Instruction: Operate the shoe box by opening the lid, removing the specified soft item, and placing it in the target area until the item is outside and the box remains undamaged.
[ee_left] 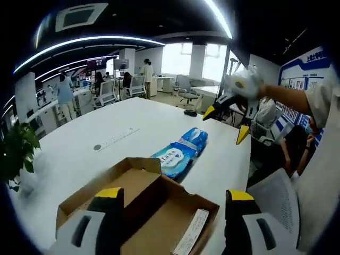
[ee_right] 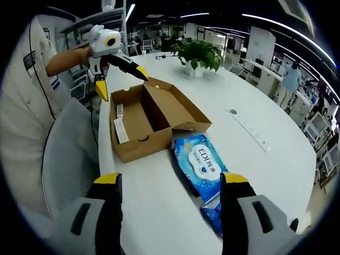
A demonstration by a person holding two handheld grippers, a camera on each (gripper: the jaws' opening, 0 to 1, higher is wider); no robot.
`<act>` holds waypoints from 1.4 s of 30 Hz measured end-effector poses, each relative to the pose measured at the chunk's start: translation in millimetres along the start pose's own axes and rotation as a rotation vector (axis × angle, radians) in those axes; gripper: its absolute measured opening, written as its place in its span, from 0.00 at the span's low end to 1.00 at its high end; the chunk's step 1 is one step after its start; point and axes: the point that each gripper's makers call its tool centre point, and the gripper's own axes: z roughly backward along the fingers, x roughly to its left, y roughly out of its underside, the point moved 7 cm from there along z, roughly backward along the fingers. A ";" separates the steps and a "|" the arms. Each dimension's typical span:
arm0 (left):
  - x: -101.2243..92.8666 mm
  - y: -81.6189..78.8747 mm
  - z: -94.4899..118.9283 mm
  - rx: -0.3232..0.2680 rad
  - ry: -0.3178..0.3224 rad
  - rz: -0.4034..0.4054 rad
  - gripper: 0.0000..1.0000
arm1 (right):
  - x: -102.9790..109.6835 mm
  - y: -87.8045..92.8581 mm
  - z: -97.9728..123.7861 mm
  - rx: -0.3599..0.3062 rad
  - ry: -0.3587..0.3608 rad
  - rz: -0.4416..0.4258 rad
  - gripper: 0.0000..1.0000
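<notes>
Cardboard shoe box lies open on the white desk, its lid folded back flat; a paper slip rests inside one half. In the left gripper view the near end of the box is hidden behind that tool's own jaws. Just beside the box, outside it, lies the blue wipes pack, with its far end cut off behind the right tool's jaw; its label is only partly readable. Both tools are spread wide and hold nothing. The left tool hovers above the box's far side, held by a bare forearm. A potted plant stands beyond the box.
</notes>
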 end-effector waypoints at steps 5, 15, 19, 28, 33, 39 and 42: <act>2.9 17.9 21.5 0.011 -0.034 -0.009 0.88 | 7.5 -14.1 -13.2 -0.001 -0.044 0.044 0.72; 14.8 37.6 55.1 -0.026 -0.114 0.044 0.91 | 21.8 -36.2 -40.1 -0.018 -0.104 0.130 0.70; 18.4 44.2 66.2 -0.038 -0.145 0.063 0.93 | 26.7 -44.5 -51.9 -0.025 -0.124 0.151 0.69; 19.9 58.4 84.3 -0.030 -0.190 0.064 0.99 | 37.2 -58.4 -75.7 -0.016 -0.164 0.192 0.67; 25.6 68.4 93.3 -0.033 -0.210 0.074 1.00 | 43.8 -63.5 -92.5 -0.009 -0.192 0.216 0.63; 23.6 77.0 101.8 -0.022 -0.232 0.068 1.00 | 54.3 -65.6 -114.0 0.028 -0.238 0.254 0.61; 23.7 80.7 104.8 -0.025 -0.241 0.080 1.00 | 58.4 -64.3 -124.1 0.054 -0.256 0.282 0.60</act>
